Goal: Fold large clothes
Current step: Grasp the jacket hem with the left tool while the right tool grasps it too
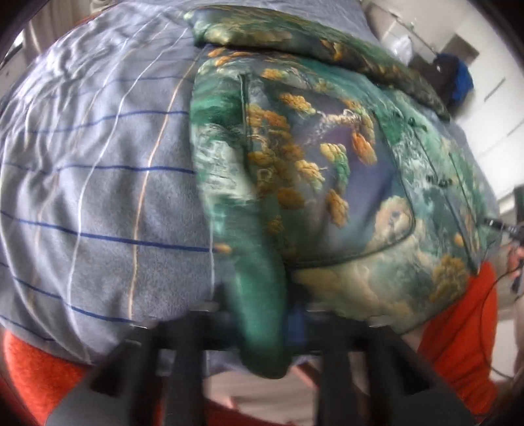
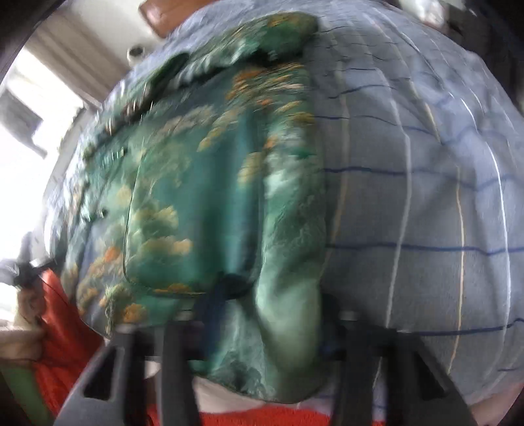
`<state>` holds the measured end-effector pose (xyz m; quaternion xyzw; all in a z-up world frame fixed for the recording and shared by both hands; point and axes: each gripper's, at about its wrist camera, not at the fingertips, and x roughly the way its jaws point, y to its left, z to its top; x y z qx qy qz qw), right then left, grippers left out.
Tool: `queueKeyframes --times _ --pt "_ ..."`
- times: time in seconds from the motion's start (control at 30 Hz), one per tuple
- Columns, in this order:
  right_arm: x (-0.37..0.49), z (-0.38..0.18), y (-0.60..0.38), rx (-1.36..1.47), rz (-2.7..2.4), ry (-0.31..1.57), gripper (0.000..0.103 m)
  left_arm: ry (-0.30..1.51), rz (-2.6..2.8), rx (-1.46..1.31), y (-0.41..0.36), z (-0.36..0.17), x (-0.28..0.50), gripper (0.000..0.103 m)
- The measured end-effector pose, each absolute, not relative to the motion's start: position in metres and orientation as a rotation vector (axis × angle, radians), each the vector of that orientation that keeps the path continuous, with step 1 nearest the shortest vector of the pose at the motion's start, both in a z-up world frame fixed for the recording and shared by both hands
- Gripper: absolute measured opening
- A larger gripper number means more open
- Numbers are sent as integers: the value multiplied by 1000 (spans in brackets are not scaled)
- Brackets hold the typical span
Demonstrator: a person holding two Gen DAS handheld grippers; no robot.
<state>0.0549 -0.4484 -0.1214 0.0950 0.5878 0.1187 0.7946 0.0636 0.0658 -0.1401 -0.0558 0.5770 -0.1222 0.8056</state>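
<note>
Both grippers, left gripper and right gripper, clamp my green printed garment's near hem.
Garment lies on the striped bed; slick fabric may slip from either gripper as I lift.

Glossy, satin-smooth cloth on the garment, printed in green and gold, with a soft sheen along its folds at lower centre. Matt, slightly fuzzy woven cloth on the striped sheet, finely creased at upper left. Coarse, nubbly orange fabric at the lower corners. Matt black plastic on the left gripper and right gripper. Polished brown wood, apparently, on the board at top.
</note>
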Motion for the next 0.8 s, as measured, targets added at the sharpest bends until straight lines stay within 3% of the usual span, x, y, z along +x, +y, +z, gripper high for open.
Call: queueKeyframes --times 0.27,0.5,0.67,0.73,0.8 --pt "50 -58 -438 290 378 1307 12 1167 -382 -427 108 -70 75 7" --pt "140 8 -483 500 449 1094 11 968 -405 -411 109 13 197 7" --pt "275 38 -503 533 318 925 11 902 -359 -354 90 42 359 27" --pt "341 22 -508 580 240 894 20 954 -298 -379 85 32 421 28" --pt "386 -1 -507 615 200 900 36 1027 -280 -420 86 17 450 30"
